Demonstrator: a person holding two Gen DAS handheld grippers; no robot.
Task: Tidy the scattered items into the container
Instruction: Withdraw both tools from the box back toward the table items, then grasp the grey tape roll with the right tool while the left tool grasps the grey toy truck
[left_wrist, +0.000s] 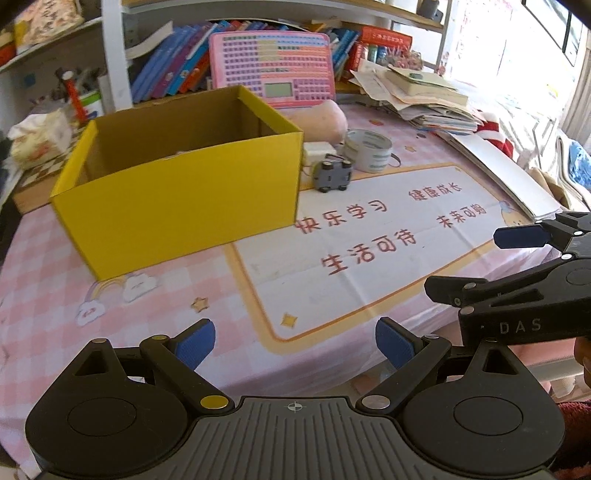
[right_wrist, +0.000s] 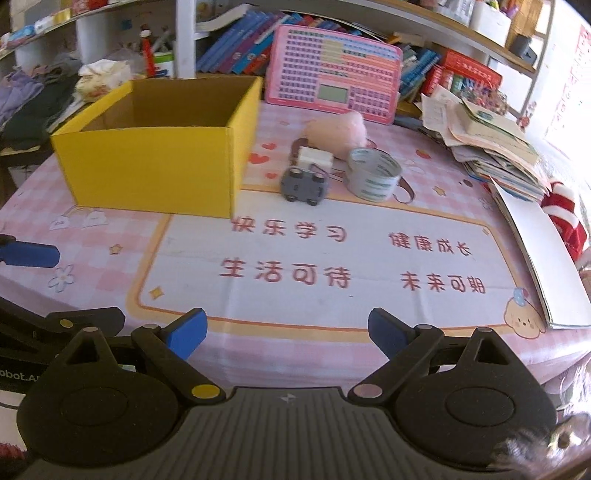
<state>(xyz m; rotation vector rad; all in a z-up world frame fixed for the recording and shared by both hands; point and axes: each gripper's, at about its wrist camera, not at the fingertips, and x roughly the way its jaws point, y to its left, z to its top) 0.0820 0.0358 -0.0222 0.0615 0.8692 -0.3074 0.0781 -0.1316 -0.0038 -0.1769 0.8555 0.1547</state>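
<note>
1. The left tool (left_wrist: 293, 345) hovers low over the near edge of the worktop (left_wrist: 44, 295), its blue-padded fingers (left_wrist: 195, 345) spread wide with nothing between them.
2. The right tool (right_wrist: 286, 336) is likewise wide open and empty, just beside the left one and pointing the same way across the pink checked cloth.
3. The yellow box (right_wrist: 147, 166) stands open-topped on the left half of the worktop; little of its floor shows, so what it holds cannot be told.
4. Just right of the box lies a grey toy car (right_wrist: 304, 186) on its back, wheels up.
5. A small white block (right_wrist: 316, 158) sits right behind the car, touching or nearly so.
6. A roll of tape (right_wrist: 373, 173) lies flat beside the car, on its right.
7. A pink plush item (right_wrist: 338, 133) rests behind the block and the tape.
8. A pink keyboard toy (right_wrist: 334, 72) leans against the bookshelf at the back.
9. A stack of papers and books (right_wrist: 495, 147) is piled at the right edge.
</note>
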